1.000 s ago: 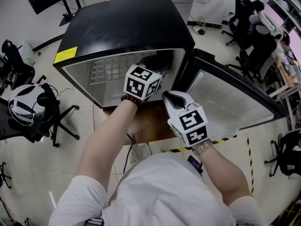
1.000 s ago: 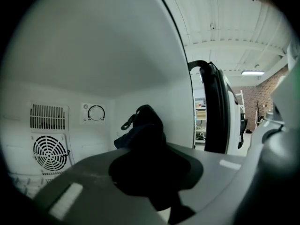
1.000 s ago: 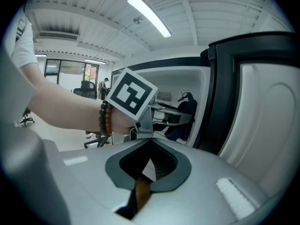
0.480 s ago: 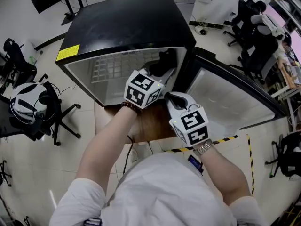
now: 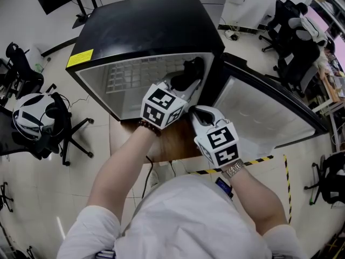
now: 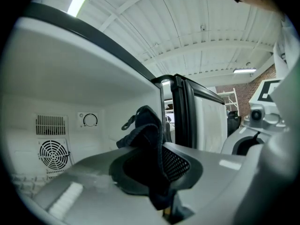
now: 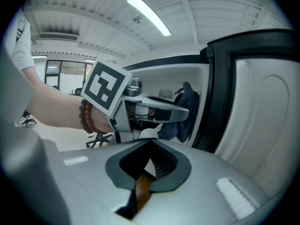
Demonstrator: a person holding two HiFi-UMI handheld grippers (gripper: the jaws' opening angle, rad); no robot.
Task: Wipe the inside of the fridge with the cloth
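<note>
While the left gripper (image 5: 185, 85) reaches level into the small black fridge with the white lining (image 5: 145, 26), its jaws are clamped on the dark crumpled cloth (image 5: 190, 70), which bunches up from the tips with its long axis roughly upright. The cloth sits at the right edge of the opening, close to the right inner wall and the hinge side of the open white-lined door (image 5: 259, 112). The back wall, with its round fan grille (image 6: 53, 153) and dial (image 6: 89, 120), lies ahead and to the left, so the unwiped lining is probably that way. The right gripper (image 5: 195, 111), jaws together and empty, hovers outside the opening, so the left hand is the nearer one. The fridge stands on a brown wooden stand (image 5: 170, 142) on a pale office floor, with black chairs (image 5: 294, 53) around it.
</note>
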